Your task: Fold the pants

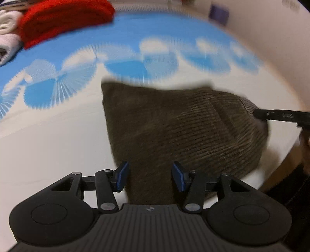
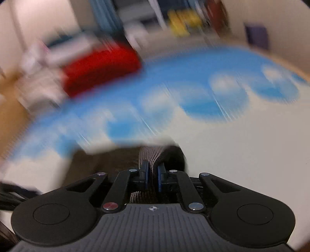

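Note:
Dark brown corduroy pants (image 1: 174, 131) lie folded into a block on the white and blue table cover. My left gripper (image 1: 150, 177) is open, its blue pads on either side of the near edge of the pants. My right gripper (image 2: 152, 179) is shut on the waistband of the pants (image 2: 153, 155). Its black finger (image 1: 277, 115) shows at the right edge of the pants in the left wrist view. The right wrist view is heavily blurred.
A red folded garment (image 1: 64, 21) and white and pale folded cloths (image 1: 7, 34) lie at the far left of the cover (image 1: 48, 135). The red garment also shows in the right wrist view (image 2: 102, 67). A purple object (image 1: 219, 13) stands by the far wall.

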The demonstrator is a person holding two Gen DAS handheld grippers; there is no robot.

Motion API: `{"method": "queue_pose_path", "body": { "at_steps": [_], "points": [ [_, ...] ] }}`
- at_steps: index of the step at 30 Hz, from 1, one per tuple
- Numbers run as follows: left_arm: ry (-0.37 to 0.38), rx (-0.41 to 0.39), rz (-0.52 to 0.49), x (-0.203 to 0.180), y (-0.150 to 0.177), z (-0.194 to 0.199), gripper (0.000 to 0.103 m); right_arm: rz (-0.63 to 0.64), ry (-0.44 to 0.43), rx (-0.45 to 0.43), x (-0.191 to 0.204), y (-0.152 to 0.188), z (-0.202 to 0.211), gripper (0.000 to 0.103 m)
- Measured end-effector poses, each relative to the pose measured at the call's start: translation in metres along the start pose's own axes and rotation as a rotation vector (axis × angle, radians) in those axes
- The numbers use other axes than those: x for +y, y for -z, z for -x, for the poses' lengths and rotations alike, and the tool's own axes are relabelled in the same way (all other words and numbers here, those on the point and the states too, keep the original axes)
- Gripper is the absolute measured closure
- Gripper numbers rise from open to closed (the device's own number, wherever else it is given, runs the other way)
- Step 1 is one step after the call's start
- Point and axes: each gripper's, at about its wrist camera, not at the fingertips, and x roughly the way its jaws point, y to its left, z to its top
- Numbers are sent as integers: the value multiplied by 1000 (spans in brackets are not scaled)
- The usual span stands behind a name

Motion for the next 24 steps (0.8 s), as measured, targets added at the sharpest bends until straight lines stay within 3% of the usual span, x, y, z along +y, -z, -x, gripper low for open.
{"method": "queue_pose_path", "body": {
  "at_steps": [1,2,3,5,8,9,12,14,15,17,18,21,22,24],
  "points": [
    [-20,69,-24,-2,5,-13,48,-11,48,118,-7,7,-19,93],
    [-32,101,-32,-2,10,-21,48,-21,68,169,-10,12,-29,88],
    [-40,107,-29,-1,12,-24,48,-14,72,153,-11,12,-28,84],
    [-39,103,-25,1,9,-21,49,13,56,90,-8,7,-16,84],
    [-25,113,7,7,7,-12,51,71,127,-60,-5,6,13,81],
    [-25,115,1,9,3,-9,51,71,114,-105,-5,4,19,80],
    [-54,73,-52,9,-19,11,52,47,-83,-200,-8,-1,39,79],
    [-61,12,-61,15,-42,23,54,98,-192,-137,-3,3,33,80],
    [-65,-31,-52,20,-54,29,56,146,-207,-52,3,8,22,80],
    [-65,-108,-31,30,-75,37,62,284,-91,194,12,29,-17,80],
    [-63,-140,-18,34,-83,38,65,354,-26,243,15,40,-28,80],
    [-41,-205,40,45,-94,26,69,398,-40,186,21,38,-20,79],
    [-26,-195,72,50,-92,15,73,364,-51,184,18,35,-19,79],
    [-33,-104,122,52,-96,-10,75,303,-62,187,7,31,-20,79]
  ]
}}
